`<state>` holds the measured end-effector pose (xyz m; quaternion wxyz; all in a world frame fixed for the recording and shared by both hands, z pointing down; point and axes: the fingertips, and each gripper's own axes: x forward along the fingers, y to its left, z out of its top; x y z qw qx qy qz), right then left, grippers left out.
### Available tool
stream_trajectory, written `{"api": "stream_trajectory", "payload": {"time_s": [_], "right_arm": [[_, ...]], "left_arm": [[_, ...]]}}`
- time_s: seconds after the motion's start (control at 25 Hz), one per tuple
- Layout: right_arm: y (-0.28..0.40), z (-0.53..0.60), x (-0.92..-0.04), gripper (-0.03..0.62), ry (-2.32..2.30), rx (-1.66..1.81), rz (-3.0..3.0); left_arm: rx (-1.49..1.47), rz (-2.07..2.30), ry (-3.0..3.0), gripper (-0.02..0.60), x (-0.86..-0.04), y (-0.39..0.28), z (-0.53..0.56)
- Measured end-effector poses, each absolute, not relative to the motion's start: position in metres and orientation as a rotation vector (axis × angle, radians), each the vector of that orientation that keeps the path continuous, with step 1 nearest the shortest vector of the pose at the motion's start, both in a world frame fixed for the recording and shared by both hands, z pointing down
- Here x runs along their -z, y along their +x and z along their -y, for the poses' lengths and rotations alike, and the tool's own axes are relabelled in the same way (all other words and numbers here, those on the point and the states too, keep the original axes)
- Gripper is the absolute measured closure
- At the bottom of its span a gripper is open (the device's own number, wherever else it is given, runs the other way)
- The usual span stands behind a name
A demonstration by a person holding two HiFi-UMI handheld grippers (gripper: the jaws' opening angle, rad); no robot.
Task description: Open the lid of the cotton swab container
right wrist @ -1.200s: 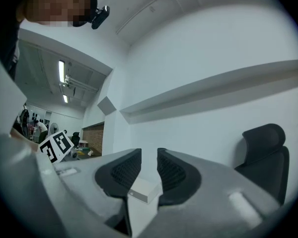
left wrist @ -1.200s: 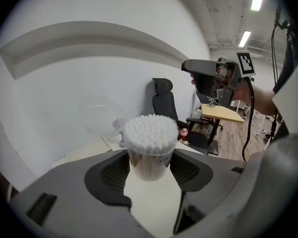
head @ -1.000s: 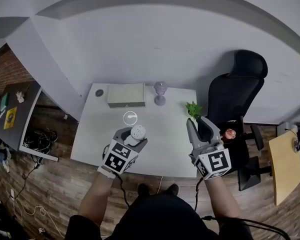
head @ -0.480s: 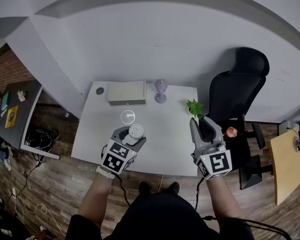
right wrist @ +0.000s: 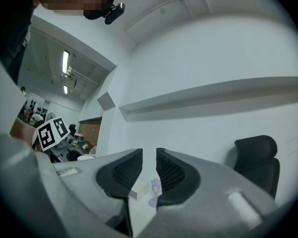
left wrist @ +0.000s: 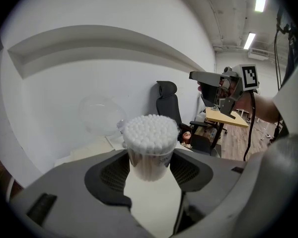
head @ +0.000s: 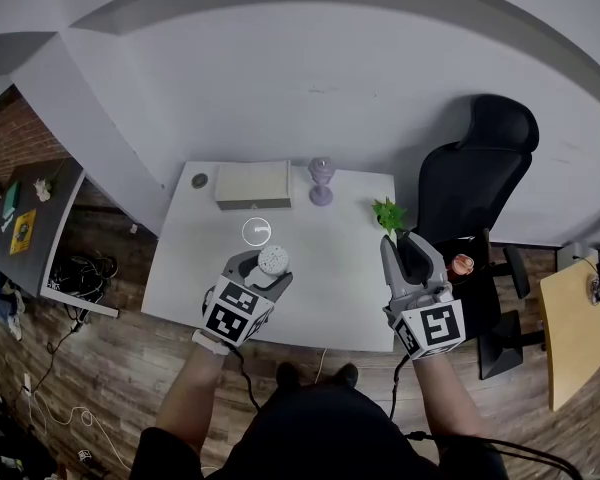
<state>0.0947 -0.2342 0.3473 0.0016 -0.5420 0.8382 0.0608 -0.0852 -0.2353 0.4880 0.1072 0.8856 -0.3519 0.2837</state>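
Observation:
The cotton swab container (head: 274,261) is a clear round tub packed with white swabs, its top uncovered. My left gripper (head: 265,265) is shut on it and holds it upright above the white table's (head: 330,298) front left. In the left gripper view the tub (left wrist: 150,143) sits between the two pads of that gripper (left wrist: 150,165). Its clear round lid (head: 257,232) lies on the table just beyond; the left gripper view shows the lid (left wrist: 102,114) too. My right gripper (head: 398,246) hovers over the table's right edge, and its jaws (right wrist: 149,157) stand a narrow gap apart with nothing between them.
A beige box (head: 252,186), a purple glass (head: 321,183) and a small dark disc (head: 199,181) stand along the table's back edge. A little green plant (head: 387,215) is at the right edge. A black office chair (head: 470,183) stands right of the table.
The left gripper with the tub has shifted a touch away from me and to the left. The right gripper has barely moved.

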Motion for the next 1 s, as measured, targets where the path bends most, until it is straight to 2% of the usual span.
{"api": "stream_trajectory", "payload": {"time_s": [1.0], "right_arm": [[0.107, 0.233, -0.351, 0.523, -1.666, -0.190, -2.642]], "left_arm": [[-0.843, 1.045, 2.591, 0.333, -0.491, -0.073, 0.233]]}}
